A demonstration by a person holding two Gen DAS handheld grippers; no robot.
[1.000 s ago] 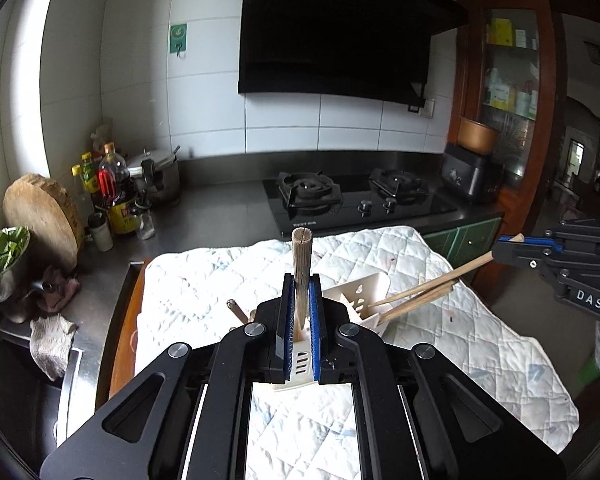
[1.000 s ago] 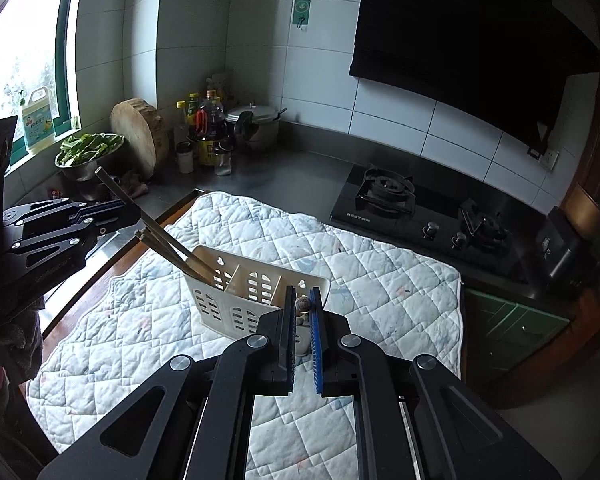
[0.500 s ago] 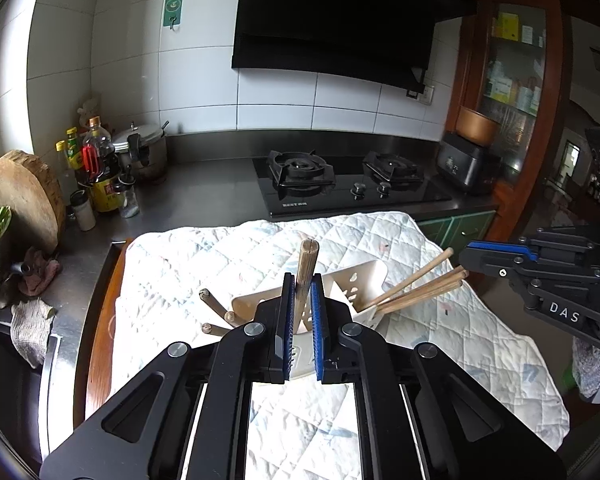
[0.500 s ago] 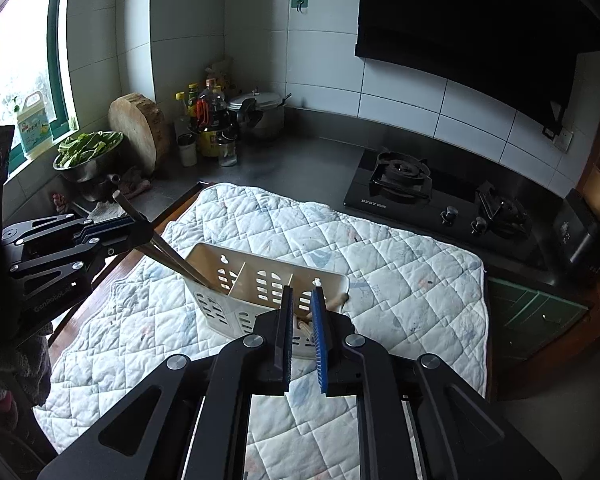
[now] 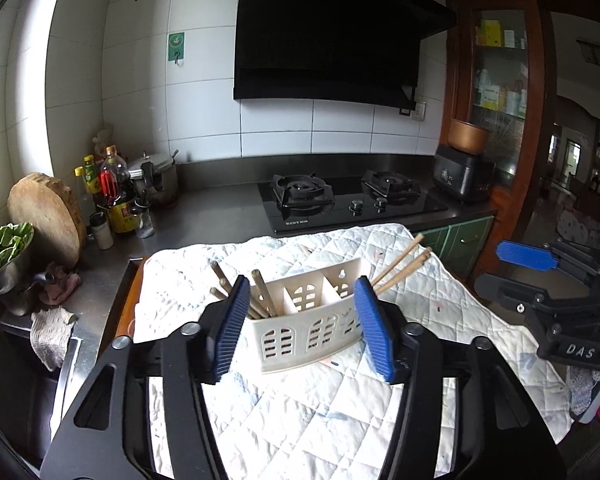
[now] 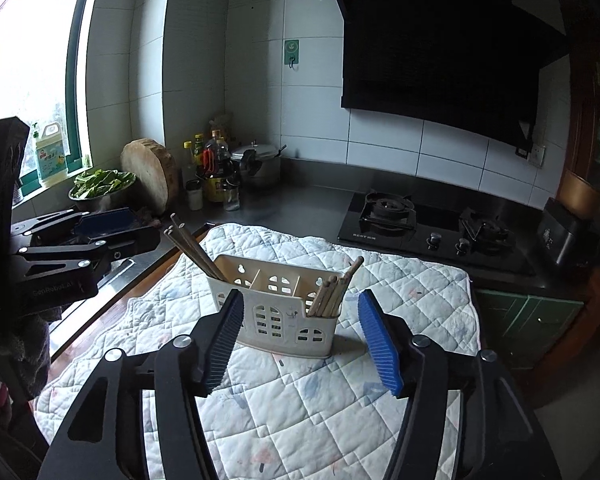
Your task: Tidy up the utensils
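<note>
Both sets of jaws have just been opening: one second ago each was closed on a stick over the holder, and now neither carries anything. We read the left gripper (image 5: 300, 322) as standing apart and empty, its blue pads framing the cream utensil holder (image 5: 306, 320) without touching it. The right gripper (image 6: 300, 340) is likewise spread and empty, with the holder seen between its pads but clear of them.

The holder stands upright near the middle of the quilted mat (image 5: 340, 412). Wooden-handled utensils (image 5: 255, 292) lean in the end compartment toward the mat's left edge; chopsticks (image 5: 402, 266) lean in the end compartment toward its right edge. The middle compartment looks vacant.

For the release step, we recommend drawing each gripper straight back with the pads held wide, so that neither one catches a leaning handle or tips the light plastic holder.
</note>
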